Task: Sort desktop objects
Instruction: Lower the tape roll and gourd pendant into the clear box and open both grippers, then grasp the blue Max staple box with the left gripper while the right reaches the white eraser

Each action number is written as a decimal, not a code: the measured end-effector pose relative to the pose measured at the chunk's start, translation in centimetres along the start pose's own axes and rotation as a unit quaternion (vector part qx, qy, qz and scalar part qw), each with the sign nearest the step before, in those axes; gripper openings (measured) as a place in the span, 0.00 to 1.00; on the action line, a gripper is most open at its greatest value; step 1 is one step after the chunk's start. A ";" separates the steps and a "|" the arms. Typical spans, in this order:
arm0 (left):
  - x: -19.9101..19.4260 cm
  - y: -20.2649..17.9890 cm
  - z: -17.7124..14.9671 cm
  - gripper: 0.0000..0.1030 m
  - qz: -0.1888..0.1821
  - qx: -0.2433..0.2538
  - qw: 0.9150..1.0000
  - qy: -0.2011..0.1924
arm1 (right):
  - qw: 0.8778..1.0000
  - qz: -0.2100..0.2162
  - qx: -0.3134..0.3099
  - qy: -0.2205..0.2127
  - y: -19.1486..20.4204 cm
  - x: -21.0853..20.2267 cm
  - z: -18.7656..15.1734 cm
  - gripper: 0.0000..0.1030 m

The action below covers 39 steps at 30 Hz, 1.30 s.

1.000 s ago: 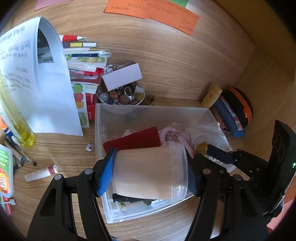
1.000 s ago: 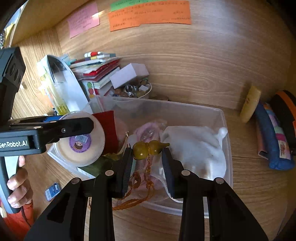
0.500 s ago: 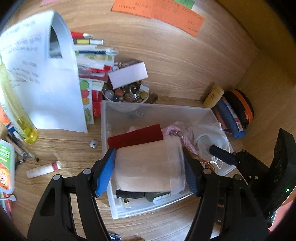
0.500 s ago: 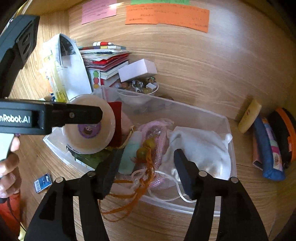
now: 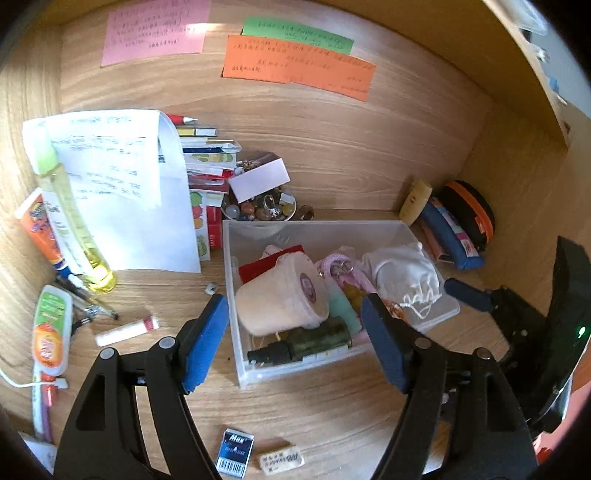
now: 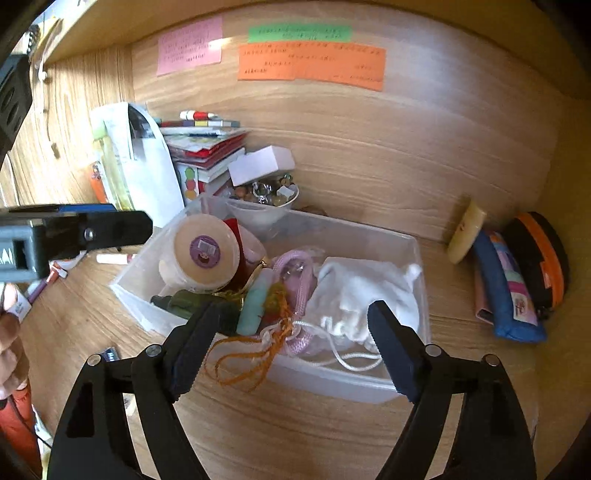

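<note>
The clear plastic storage box (image 5: 258, 373) sits mid-tabletop, with the beige round tub (image 5: 280, 295) lying on its side inside at 9 o'clock, against the box wall. Left tool (image 5: 291, 328) gapes wide, empty, over the near rim. Right tool (image 6: 290, 334) is spread wide too, holding nothing, above orange cord (image 6: 243, 363) spilling over the edge. Bare wooden tabletop (image 6: 295, 435) lies at 6 o'clock.

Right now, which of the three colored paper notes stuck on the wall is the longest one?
The orange note is the longest. It stretches wide under the green note, while the pink note off to the left is shorter and boxier.
</note>
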<state>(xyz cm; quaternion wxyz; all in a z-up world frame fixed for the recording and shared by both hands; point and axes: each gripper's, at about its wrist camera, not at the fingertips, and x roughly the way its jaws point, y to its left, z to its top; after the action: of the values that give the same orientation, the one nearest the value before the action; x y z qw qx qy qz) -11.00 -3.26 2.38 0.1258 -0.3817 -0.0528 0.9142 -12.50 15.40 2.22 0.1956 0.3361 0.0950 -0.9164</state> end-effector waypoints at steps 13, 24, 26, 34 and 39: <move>-3.5 2.2 -4.4 0.80 0.054 0.008 0.998 0.006 | 0.998 0.053 0.020 0.016 2.2 -2.6 -2.7 0.79; -2.8 7.3 -9.7 0.80 0.084 -0.016 0.994 0.067 | 0.992 0.102 -0.018 0.076 8.7 -0.3 -6.1 0.79; -2.6 7.9 -10.6 0.80 0.090 -0.018 0.993 0.077 | 0.989 0.112 -0.028 0.095 10.1 0.7 -6.7 0.79; -2.3 9.0 -12.6 0.80 0.087 -0.023 0.992 0.094 | 0.984 0.105 -0.051 0.136 13.8 3.6 -7.9 0.69; -1.7 8.4 -12.7 0.80 0.068 -0.020 0.993 0.099 | 0.985 0.100 -0.055 0.128 13.7 3.7 -7.8 0.41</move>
<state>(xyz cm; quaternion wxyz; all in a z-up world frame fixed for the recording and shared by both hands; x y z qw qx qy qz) -2.38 -11.84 -7.01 0.0606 -0.4755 -0.0321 0.8770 -4.78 4.33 -6.63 0.2909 0.4472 0.1350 -0.8350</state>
